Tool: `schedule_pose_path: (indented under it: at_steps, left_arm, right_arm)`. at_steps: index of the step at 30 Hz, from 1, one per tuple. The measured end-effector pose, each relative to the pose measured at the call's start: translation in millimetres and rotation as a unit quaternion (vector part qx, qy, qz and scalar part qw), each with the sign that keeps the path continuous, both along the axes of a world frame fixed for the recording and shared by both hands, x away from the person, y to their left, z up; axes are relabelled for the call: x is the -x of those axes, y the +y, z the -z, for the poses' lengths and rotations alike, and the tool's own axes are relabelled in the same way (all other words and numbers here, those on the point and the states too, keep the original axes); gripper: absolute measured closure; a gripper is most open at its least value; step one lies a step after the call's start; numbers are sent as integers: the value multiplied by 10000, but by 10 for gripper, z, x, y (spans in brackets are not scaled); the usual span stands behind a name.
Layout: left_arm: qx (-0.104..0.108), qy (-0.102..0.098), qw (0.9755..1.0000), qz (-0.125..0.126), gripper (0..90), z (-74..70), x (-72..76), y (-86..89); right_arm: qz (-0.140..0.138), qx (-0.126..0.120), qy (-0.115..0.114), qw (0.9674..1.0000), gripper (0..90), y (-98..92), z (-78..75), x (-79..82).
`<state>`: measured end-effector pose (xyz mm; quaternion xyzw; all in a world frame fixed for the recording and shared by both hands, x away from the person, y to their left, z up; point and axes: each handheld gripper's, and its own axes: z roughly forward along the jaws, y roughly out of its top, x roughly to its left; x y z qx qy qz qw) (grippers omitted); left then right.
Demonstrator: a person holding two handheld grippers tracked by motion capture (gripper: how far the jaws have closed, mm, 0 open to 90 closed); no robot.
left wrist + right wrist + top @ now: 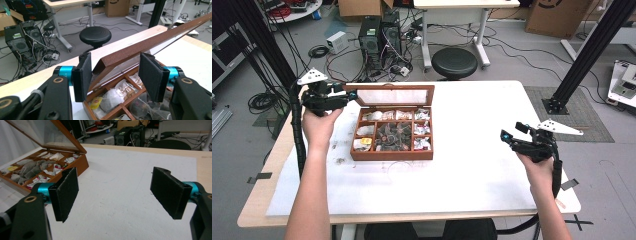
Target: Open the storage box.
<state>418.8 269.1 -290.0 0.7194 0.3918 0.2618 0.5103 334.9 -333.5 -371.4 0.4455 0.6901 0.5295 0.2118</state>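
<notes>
We have the right gripper (513, 131) nearest, over bare white surface (472, 165), fingers wide apart, nothing between. Farther left, the wooden tea box (392, 154) sits mid-surface with sachets in its compartments. At its far-left corner the left gripper (354, 94) straddles the raised lid (140, 48) corner, fingers part-open, not clamping

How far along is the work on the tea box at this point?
Done: the lid of the tea box stands raised. In hand: the left gripper brackets the lid's corner, pads not pressing. The right gripper waits open over the table. Left: the tea bags lie untouched.
</notes>
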Motion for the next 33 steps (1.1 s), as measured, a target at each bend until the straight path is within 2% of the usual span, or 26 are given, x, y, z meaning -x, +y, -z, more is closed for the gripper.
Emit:
schedule_pose_path:
  at_steps: [3,6,8,16,22,33]
  left_arm:
    - [-57,55,10000,-7,445,-39,-40,-9]
    - [-236,91,9997,8,444,-104,-77,-32]
    - [-272,74,9996,11,445,-123,-91,-38]
    - [-122,113,9999,27,443,-124,-154,-27]
    - [-122,113,9999,-11,440,-127,-162,-36]
    - [-132,88,9999,-6,440,-122,-151,-40]
  right_arm:
    - [19,-2,-23,10000,229,-22,-23,28]
    - [26,1,-45,10000,230,-31,-38,36]
    - [17,4,-52,10000,230,-37,-53,40]
    - [-85,25,-46,10000,230,-50,-91,35]
    - [-184,44,-19,9998,231,-34,-86,33]
    - [-194,49,-12,9998,232,-32,-85,36]
